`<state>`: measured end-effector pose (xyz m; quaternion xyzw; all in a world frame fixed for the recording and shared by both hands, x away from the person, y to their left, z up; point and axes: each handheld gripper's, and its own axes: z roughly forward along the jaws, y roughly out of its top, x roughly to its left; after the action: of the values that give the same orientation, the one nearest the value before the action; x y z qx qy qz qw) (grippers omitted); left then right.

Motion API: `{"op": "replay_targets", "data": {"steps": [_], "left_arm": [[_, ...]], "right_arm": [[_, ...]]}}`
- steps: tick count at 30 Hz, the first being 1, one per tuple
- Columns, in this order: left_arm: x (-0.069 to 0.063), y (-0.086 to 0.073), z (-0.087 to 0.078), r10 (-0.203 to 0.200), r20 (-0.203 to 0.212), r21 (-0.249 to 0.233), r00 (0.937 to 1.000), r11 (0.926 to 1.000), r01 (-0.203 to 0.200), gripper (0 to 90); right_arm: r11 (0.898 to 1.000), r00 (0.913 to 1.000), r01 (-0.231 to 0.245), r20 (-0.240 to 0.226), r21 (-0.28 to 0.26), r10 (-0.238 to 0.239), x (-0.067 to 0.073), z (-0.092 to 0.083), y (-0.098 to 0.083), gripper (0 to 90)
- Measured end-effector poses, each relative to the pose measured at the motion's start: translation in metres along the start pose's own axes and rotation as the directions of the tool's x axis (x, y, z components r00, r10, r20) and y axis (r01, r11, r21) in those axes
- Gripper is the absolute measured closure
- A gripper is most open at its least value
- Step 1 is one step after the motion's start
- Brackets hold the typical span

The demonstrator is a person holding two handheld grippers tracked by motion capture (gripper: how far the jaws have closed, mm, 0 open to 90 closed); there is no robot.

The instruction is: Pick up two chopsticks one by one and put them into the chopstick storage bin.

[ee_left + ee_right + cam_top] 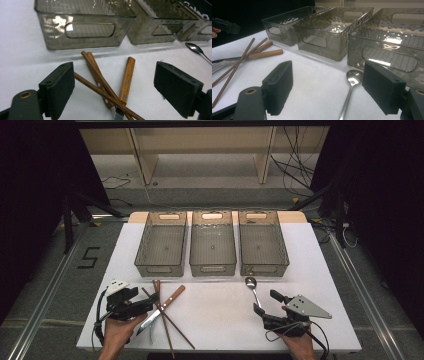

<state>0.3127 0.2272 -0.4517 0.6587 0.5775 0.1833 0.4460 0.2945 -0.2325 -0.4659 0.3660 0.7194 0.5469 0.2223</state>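
Black jaws wide: left gripper [145, 301] over chopsticks [167, 320], right gripper [267, 306] astride spoon [253, 289].

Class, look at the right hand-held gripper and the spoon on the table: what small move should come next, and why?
Probably ease the right hand-held gripper forward and down over the spoon. Its jaws stand open with nothing between them, the spoon's handle lies on the table just ahead, and the three bins beyond are empty.

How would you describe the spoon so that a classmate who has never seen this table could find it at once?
Start at the row of three smoky clear bins on the white table and go to the rightmost bin. Just in front of it lies the spoon, ahead of the open right gripper. It is all shiny metal and lies alone, unlike the wooden-handled cutlery pile on the left.
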Motion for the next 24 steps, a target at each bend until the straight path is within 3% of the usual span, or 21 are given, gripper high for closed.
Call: {"op": "replay_targets", "data": {"steps": [2,3,8,9,10,11,13,16,19,20,21,22,23,24], "left_arm": [[0.006,0.0,0.001,-0.076,0.008,0.016,0.9971,0.997,0.075,16.8],[0.006,0.0,0.001,-0.076,0.008,0.016,0.9971,0.997,0.075,16.8],[0.014,-0.003,0.004,-0.149,0.009,0.038,0.9888,0.9882,0.149,17.3],[0.015,-0.004,0.005,-0.166,0.016,0.04,0.986,0.9854,0.165,17.6],[0.018,-0.004,0.005,-0.206,0.025,0.034,0.9783,0.9782,0.205,18.0],[0.018,-0.004,0.005,-0.206,0.025,0.034,0.9783,0.9782,0.205,18.5],[0.021,-0.005,0.006,-0.235,0.025,0.034,0.9716,0.9716,0.234,18.6],[0.027,-0.007,0.007,-0.316,0.046,0.045,0.9476,0.9483,0.314,19.4],[0.033,-0.01,0.011,-0.396,0.067,0.053,0.9156,0.9178,0.394,20.4],[0.034,-0.01,0.012,-0.414,0.071,0.054,0.9076,0.9102,0.411,21.3],[0.035,-0.01,0.013,-0.436,0.079,0.052,0.8962,0.8997,0.433,21.9],[0.038,-0.012,0.014,-0.48,0.1,0.057,0.8718,0.8775,0.476,22.4],[0.039,-0.012,0.015,-0.502,0.109,0.059,0.8583,0.8651,0.498,23.0],[0.039,-0.012,0.015,-0.502,0.109,0.059,0.8583,0.8651,0.498,23.2]], "right_arm": [[1.0,1.0,0.001,-0.001,0.002,-0.001,0.0,0.0,0.0,25.7],[1.0,1.0,0.004,0.0,0.003,-0.004,0.001,0.0,0.0,25.8],[1.0,1.0,0.005,-0.004,0.001,-0.005,0.001,0.0,0.0,25.9],[1.0,1.0,0.006,-0.004,0.001,-0.006,0.001,0.0,0.0,26.0],[1.0,1.0,0.005,-0.005,0.001,-0.005,0.001,0.0,0.0,26.0],[1.0,1.0,0.005,-0.005,0.001,-0.005,0.001,0.001,0.0,26.1],[1.0,1.0,0.003,-0.006,0.001,-0.003,0.002,0.001,0.0,26.1],[1.0,1.0,0.004,-0.007,-0.001,-0.004,0.002,0.001,0.0,26.1],[1.0,1.0,0.005,-0.008,0.0,-0.005,0.002,0.001,0.0,26.1],[1.0,0.9999,0.004,-0.01,-0.001,-0.004,0.002,0.001,-0.001,26.1],[1.0,0.9999,0.003,-0.01,-0.001,-0.003,0.003,0.001,0.0,26.1],[1.0,0.9999,0.003,-0.01,-0.002,-0.003,0.003,0.001,0.0,26.2],[1.0,0.9999,0.003,-0.01,-0.005,-0.003,0.003,0.001,0.0,26.2],[1.0,0.9999,0.003,-0.013,-0.006,-0.004,0.003,0.001,0.0,26.2]]}}
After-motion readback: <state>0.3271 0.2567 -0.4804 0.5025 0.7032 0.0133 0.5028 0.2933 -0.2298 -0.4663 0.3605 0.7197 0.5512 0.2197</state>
